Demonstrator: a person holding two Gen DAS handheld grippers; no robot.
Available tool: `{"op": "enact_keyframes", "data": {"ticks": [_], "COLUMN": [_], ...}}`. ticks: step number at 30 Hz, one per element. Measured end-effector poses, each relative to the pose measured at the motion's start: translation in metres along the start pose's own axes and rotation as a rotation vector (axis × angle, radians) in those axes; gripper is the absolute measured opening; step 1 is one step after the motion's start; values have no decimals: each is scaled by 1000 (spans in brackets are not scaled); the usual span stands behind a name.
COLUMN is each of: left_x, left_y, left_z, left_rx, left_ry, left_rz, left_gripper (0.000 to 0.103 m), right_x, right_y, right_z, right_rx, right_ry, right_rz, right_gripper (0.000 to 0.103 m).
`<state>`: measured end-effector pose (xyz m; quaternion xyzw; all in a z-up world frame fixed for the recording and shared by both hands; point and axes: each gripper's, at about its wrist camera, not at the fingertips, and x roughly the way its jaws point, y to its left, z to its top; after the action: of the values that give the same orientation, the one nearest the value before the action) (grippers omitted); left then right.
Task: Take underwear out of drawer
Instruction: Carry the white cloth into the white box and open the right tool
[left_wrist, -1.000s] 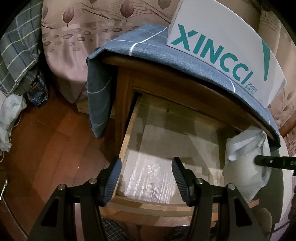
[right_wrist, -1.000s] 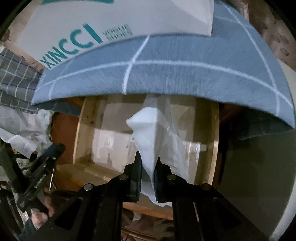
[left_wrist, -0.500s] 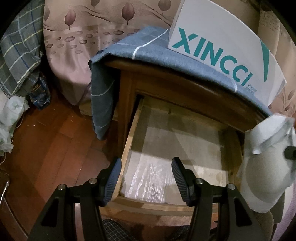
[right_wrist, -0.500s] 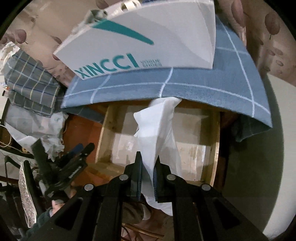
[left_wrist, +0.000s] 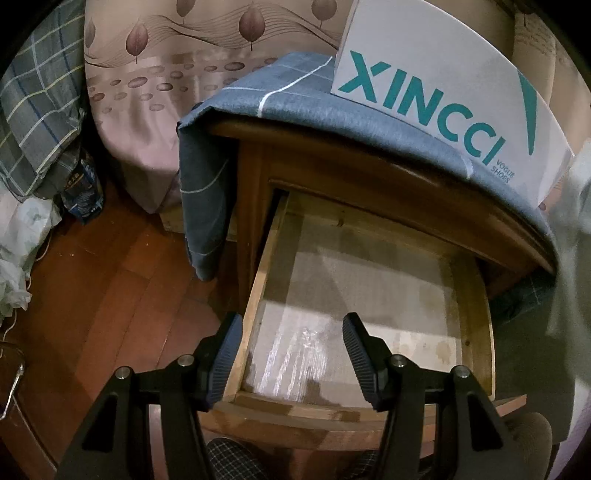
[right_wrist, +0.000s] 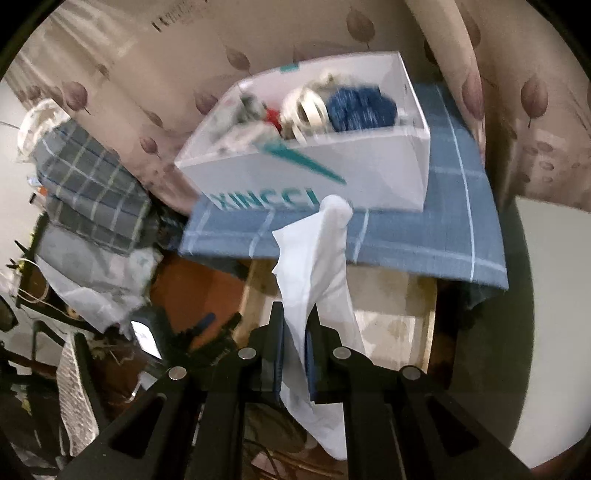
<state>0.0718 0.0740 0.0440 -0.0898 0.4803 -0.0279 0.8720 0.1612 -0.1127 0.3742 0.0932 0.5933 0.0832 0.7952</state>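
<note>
The wooden drawer stands pulled out of the nightstand, and only its pale liner shows inside. My left gripper is open and empty, hovering over the drawer's front left corner. My right gripper is shut on white underwear, which hangs from the jaws high above the drawer and in front of the nightstand top. A blurred pale edge of the underwear shows at the far right of the left wrist view.
A blue checked cloth covers the nightstand top, with a white XINCCI shoe box of assorted items on it. A beige leaf-pattern curtain hangs behind. Plaid bedding and bags lie left on the wooden floor.
My right gripper has lifted the underwear up out of the drawer to above the nightstand top. My left gripper has barely moved.
</note>
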Motion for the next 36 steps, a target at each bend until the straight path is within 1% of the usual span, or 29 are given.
{"op": "enact_keyframes", "data": {"ticks": [4, 9, 13, 14, 18, 20, 23, 27, 29, 33, 36], "left_x": [-1, -2, -2, -2, -3, -3, -4, -3, -2, -1, 0], "left_y": [-1, 0, 1, 1, 2, 1, 1, 2, 3, 4, 6], "left_z": [0, -1, -1, 0, 0, 0, 0, 0, 1, 2, 3], "left_rx": [5, 4, -2, -4, -8, -5, -6, -12, -17, -18, -23], "left_ry": [-2, -4, -5, -4, -5, -6, -5, -2, 0, 3, 3], "left_rz": [0, -1, -6, -8, -16, -17, -25, -35, -41, -47, -52], "left_gripper": [58, 58, 58, 58, 58, 58, 58, 58, 58, 58, 58], "right_x": [-26, -61, -78, -80, -75, -62, -40, 3, 35, 84, 106], "right_y": [10, 21, 29, 32, 37, 37, 35, 32, 34, 37, 39], "right_z": [19, 69, 111, 127, 168, 191, 213, 231, 235, 232, 225], "right_rx": [4, 4, -7, -14, -27, -34, -41, -64, -93, -110, -105], "right_ry": [-57, -157, -232, -249, -282, -280, -277, -248, -212, -139, -111], "right_rz": [23, 41, 7, -10, -76, -117, -169, -245, -280, -256, -232], "right_gripper": [9, 9, 8, 8, 8, 8, 8, 8, 8, 9, 13]}}
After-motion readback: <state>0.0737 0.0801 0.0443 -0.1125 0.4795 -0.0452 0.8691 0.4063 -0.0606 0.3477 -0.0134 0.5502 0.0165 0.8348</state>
